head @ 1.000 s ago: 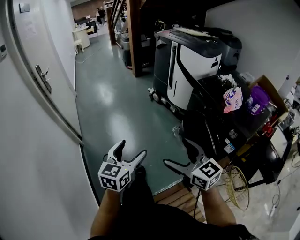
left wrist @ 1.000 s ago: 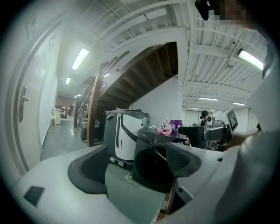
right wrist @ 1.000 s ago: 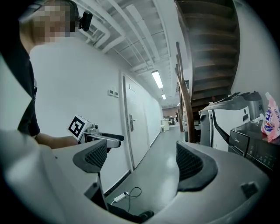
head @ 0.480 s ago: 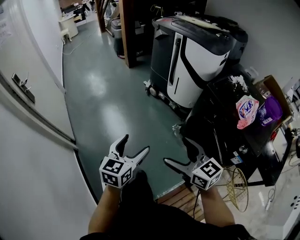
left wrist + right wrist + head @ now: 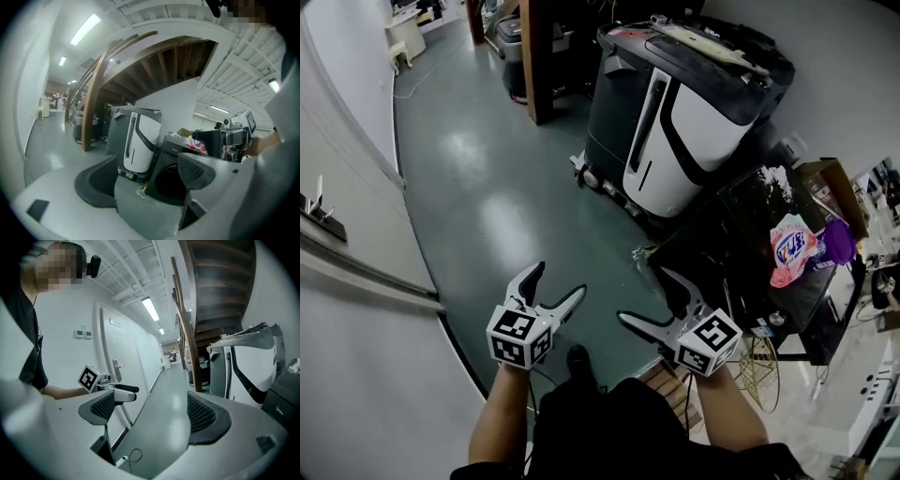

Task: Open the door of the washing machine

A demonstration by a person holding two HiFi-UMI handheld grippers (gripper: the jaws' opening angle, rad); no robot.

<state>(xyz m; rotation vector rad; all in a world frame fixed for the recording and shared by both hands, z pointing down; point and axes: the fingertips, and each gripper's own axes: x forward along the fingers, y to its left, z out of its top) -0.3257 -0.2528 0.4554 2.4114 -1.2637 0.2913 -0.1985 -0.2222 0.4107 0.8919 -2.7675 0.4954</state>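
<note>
left tool (image 5: 555,288): jaws apart, empty | right tool (image 5: 643,300): jaws apart, empty

washing machine door (image 5: 169,182) partly hidden

Grey left tool (image 5: 560,279), right tool (image 5: 639,295), black top (image 5: 619,433)

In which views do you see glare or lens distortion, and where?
Head view: pale glare patches on the glossy floor. Left gripper view: strong fisheye, dark corners, a bright ceiling lamp. Right gripper view: the same fisheye, a bright light strip.
</note>
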